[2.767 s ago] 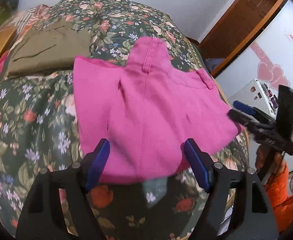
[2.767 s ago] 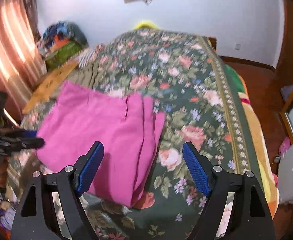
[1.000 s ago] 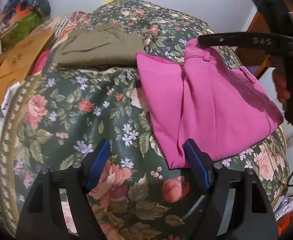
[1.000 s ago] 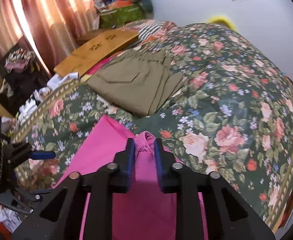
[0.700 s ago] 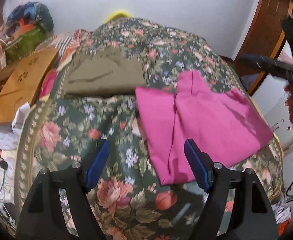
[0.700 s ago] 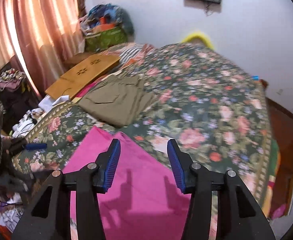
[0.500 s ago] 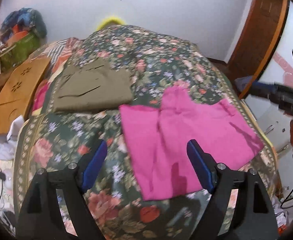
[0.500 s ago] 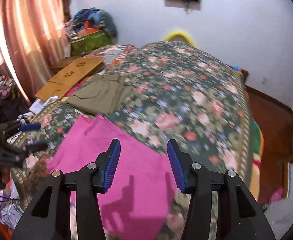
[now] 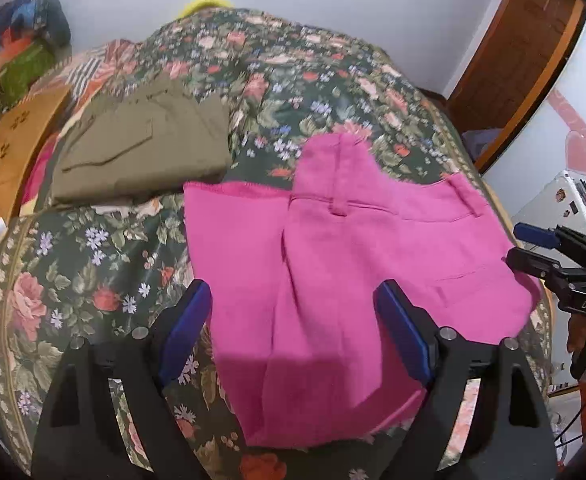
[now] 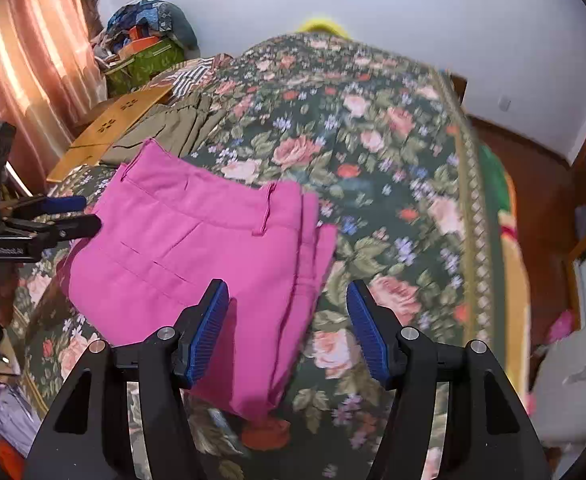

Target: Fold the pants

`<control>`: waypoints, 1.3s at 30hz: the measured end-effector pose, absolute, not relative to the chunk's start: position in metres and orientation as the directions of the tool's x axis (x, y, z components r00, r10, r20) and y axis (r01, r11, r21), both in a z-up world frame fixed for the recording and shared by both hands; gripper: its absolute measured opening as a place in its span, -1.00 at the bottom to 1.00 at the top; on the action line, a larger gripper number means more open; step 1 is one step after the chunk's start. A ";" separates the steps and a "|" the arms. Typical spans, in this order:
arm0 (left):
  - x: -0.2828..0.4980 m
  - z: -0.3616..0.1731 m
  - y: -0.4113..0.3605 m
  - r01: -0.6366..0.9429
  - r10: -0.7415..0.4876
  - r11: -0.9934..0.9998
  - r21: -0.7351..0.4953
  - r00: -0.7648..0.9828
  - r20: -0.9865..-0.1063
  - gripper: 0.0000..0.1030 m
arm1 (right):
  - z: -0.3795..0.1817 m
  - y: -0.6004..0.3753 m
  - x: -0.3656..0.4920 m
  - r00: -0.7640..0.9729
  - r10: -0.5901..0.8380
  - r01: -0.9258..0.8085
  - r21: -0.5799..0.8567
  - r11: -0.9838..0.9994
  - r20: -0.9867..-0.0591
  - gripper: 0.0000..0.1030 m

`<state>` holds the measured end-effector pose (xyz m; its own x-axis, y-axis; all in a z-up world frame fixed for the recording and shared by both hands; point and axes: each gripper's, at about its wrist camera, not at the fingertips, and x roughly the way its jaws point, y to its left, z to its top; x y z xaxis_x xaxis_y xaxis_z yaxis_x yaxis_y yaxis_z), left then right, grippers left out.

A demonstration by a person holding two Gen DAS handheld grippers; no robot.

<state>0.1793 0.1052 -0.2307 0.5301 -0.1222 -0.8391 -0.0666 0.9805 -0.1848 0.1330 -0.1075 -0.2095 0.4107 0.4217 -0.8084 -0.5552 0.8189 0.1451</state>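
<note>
A second ago my right tool (image 10: 287,334) was pinched on a belt loop at the waistband of the bright pink cotton pants (image 9: 333,264); now it has let go and drawn back, and nothing lies between its blue pads. Its jaws are opening, about half spread, hovering over the near edge of the cloth without touching it. I read that release as the end of a fold: the waistband half has been laid down over the legs, and the pants now rest as a squat folded packet on the dark green floral bedspread (image 9: 105,280), near the foot of the bed. One leg hem juts out toward the folded olive-green trousers (image 9: 141,148), which lie just beside the packet, so the edges are not yet square.

My left tool (image 9: 293,328) has swung back over the pink packet from the bare bedspread. Its jaws stand wide and are opening further; they frame the near corner of the pants but grip nothing.

I judge one more fold or a tidy remains.
</note>
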 end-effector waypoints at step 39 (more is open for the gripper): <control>0.199 -0.217 0.097 0.044 -0.223 0.968 -0.245 0.595 -0.773 -0.50 | -0.230 -0.108 0.182 0.272 0.617 -0.511 0.432 0.743 -0.739 -0.66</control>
